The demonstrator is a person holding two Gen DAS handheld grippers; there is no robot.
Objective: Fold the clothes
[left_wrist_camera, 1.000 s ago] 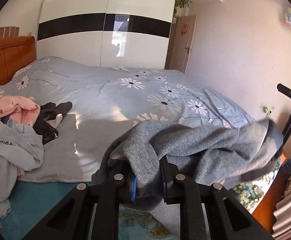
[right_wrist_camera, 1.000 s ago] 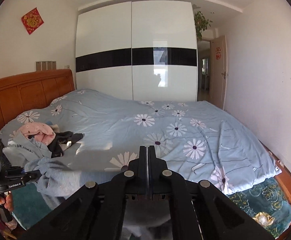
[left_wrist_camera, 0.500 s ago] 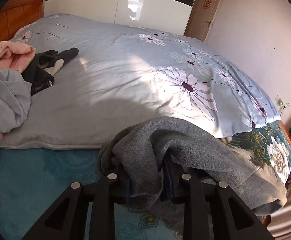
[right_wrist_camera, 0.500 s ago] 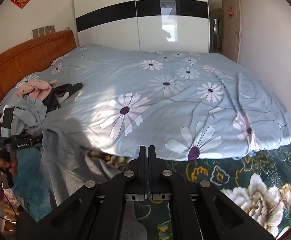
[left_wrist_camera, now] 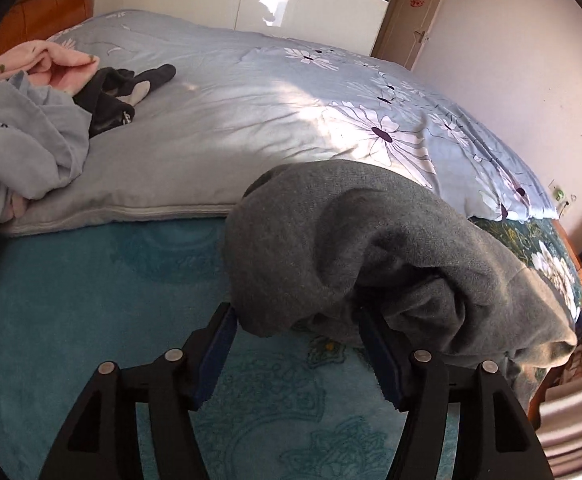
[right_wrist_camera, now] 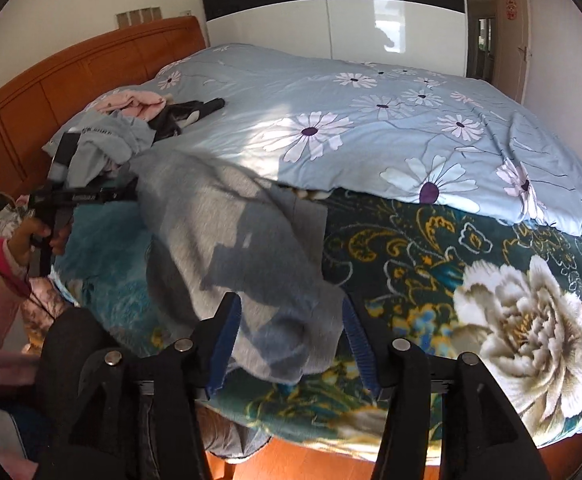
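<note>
Sweater [right_wrist_camera: 227,240] on bed edge [right_wrist_camera: 431,248]; clothes pile [right_wrist_camera: 131,128] behind-left, near headboard [right_wrist_camera: 71,80].

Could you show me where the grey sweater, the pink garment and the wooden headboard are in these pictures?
grey sweater [left_wrist_camera: 331,240]: left wrist view, on its bunched upper fold.
pink garment [right_wrist_camera: 139,102]: right wrist view, on the top of the crumpled cloth.
wooden headboard [right_wrist_camera: 91,76]: right wrist view, on its front panel.

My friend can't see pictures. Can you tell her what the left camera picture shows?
The left tongs are open, with a bunched-up grey sweater lying between their blue tips on a teal blanket. Behind it is a bed with a blue daisy quilt. A pile of clothes sits at the left, including something pink and something black.
</note>
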